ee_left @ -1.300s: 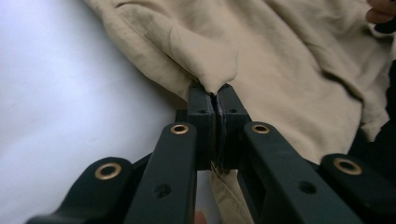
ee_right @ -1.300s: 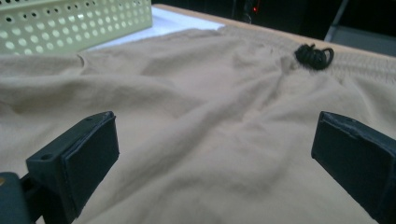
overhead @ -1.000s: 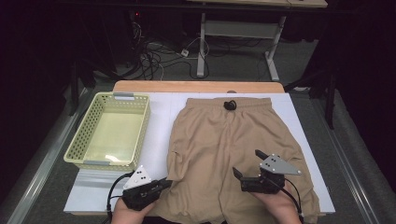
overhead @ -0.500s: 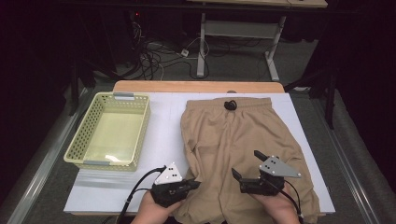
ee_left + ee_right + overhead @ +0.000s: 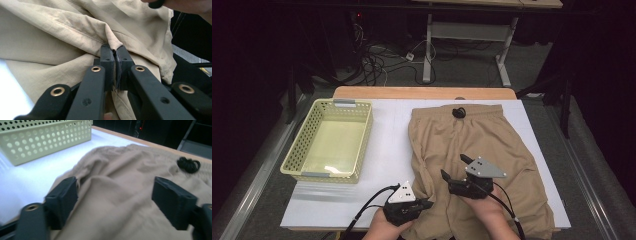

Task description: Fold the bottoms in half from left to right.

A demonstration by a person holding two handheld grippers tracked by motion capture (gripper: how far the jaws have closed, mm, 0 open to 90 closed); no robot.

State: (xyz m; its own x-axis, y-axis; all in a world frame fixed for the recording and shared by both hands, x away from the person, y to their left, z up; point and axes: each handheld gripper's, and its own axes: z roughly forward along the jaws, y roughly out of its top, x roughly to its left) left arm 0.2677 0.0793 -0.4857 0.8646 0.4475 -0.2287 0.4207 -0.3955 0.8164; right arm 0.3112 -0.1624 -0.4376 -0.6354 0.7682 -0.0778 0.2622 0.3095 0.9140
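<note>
Counting what lies on the white table (image 5: 392,125): one pair of tan shorts (image 5: 482,145), spread flat on its right half with the waistband at the far edge, one black drawstring knot (image 5: 458,113) on that waistband, and one pale yellow perforated basket (image 5: 329,142) on the left half, well apart from the cloth. Two grippers work at the near edge of the shorts. The left gripper (image 5: 424,204) is clenched on a pinch of fabric at the left leg; in the left gripper view its pads (image 5: 108,60) meet with a fold of cloth caught between them. The right gripper (image 5: 452,172) hovers over the middle of the shorts, its jaws wide apart though they have just been closing, with cloth below and between them but not pressed. Beyond the table run a wooden strip (image 5: 424,92), a grey floor with tangled cables (image 5: 382,62) and a metal table frame (image 5: 467,35), in a dark room
</note>
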